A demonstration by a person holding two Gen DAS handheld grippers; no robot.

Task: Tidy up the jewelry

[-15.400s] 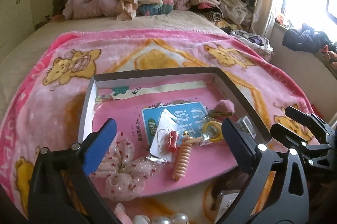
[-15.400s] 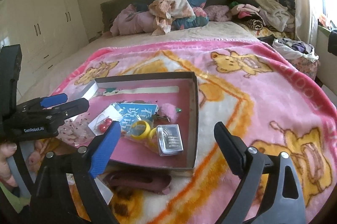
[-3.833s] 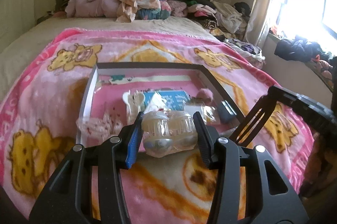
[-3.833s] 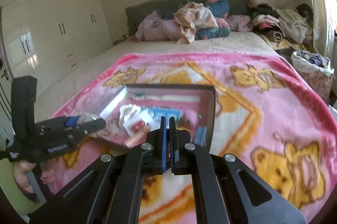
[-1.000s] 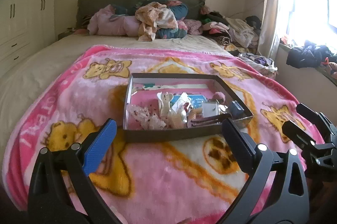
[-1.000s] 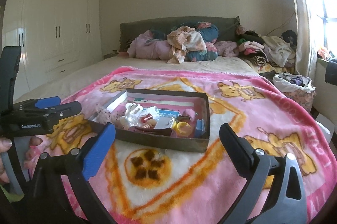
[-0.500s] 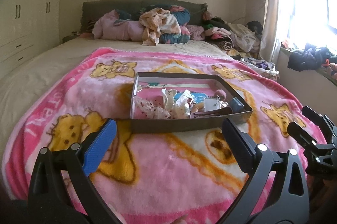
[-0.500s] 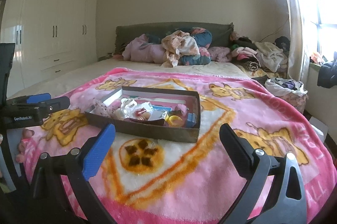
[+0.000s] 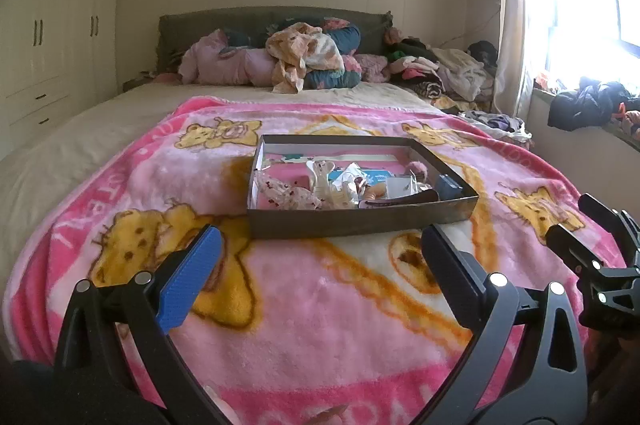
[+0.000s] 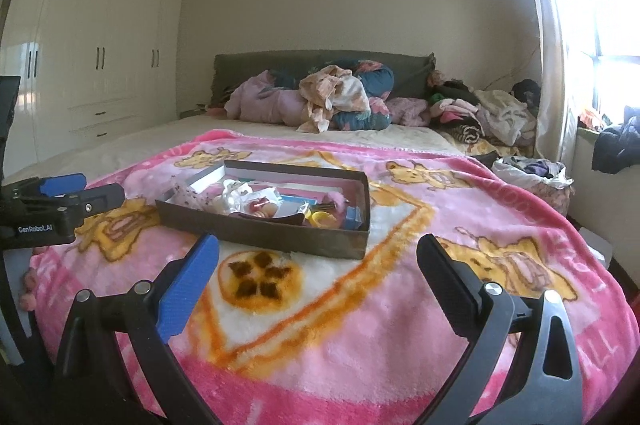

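Note:
A shallow dark cardboard box sits on the pink bear blanket in the middle of the bed. It holds several small items: a lacy scrunchie, clear packets, a yellow ring and a small blue box. The box also shows in the right wrist view. My left gripper is open and empty, well short of the box. My right gripper is open and empty, also back from the box.
Heaped clothes and bedding lie against the headboard. More clothes pile at the bed's right side under the window. White wardrobes line the left wall. The blanket's near edge drops off below both grippers.
Both grippers have drawn back and lowered, so the box looks smaller and farther. Earlier the left gripper held a clear packet and the right was shut; both are open now.

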